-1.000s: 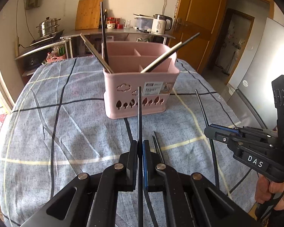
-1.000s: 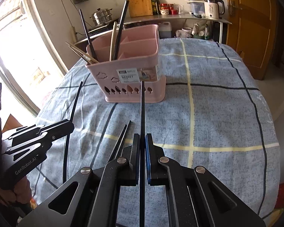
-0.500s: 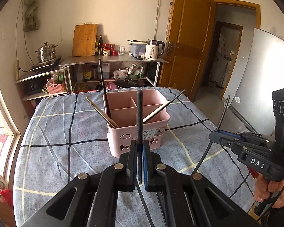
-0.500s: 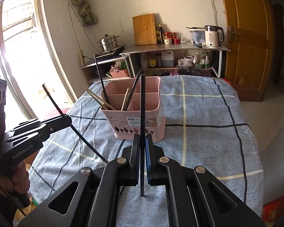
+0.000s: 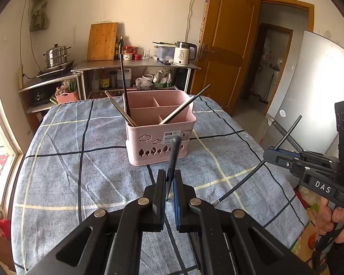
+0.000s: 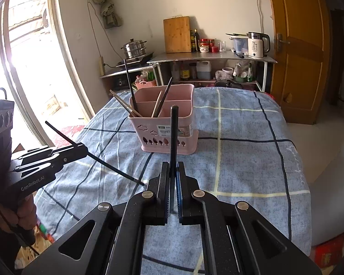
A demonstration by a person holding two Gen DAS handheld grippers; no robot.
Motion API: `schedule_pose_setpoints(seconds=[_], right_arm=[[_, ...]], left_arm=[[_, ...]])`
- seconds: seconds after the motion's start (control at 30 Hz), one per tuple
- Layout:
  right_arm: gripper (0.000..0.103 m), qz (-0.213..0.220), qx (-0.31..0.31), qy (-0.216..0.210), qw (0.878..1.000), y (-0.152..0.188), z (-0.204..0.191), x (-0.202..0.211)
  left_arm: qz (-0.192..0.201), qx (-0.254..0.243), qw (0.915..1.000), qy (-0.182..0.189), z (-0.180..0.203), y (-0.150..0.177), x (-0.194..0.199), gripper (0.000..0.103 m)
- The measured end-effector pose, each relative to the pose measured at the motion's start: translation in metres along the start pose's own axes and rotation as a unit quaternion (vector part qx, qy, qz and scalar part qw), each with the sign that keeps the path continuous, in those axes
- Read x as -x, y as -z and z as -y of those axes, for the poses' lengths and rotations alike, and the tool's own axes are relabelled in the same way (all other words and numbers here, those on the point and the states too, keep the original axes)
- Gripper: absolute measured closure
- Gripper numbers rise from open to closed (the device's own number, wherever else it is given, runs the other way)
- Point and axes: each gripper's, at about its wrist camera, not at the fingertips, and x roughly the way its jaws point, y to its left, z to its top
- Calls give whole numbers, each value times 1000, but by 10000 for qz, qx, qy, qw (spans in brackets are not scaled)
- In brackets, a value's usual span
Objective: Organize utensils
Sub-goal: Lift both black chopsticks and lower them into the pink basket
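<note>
Transfer step: left claw (image 5: 169, 184) and right claw (image 6: 172, 178) each pinch one black chopstick (image 6: 173, 137) near the pink basket (image 5: 159, 128); next, lower tips into a compartment.

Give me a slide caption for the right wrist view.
Right tongs clamp a black chopstick before a pink utensil basket; left tongs grip another.

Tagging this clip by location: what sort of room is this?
Likely a home kitchen or dining corner: a steamer pot, an electric kettle and a cutting board stand behind the cloth-covered table.
</note>
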Motion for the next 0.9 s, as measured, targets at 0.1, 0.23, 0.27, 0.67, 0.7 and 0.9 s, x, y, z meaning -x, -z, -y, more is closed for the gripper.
schedule_pose_setpoints(seconds=[0.1, 0.23, 0.27, 0.67, 0.7, 0.9], right_arm=[[98, -38, 18, 23, 10000, 5, 0, 4], [98, -58, 47, 19, 10000, 12, -1, 9], [98, -49, 53, 13, 10000, 13, -1, 10], [98, 287, 173, -71, 9994, -11, -14, 12], [98, 330, 188, -76, 9992, -15, -16, 12], [98, 658, 220, -192, 9974, -41, -26, 10]], left_arm=[[-45, 22, 10000, 23, 2, 5, 3, 97], [-89, 48, 9999, 25, 4, 11, 7, 97], [-87, 67, 9999, 20, 4, 11, 8, 98], [173, 26, 9998, 50, 1, -9, 27, 98], [199, 25, 9998, 41, 1, -12, 28, 98], [437, 36, 9990, -6, -6, -39, 38, 98]])
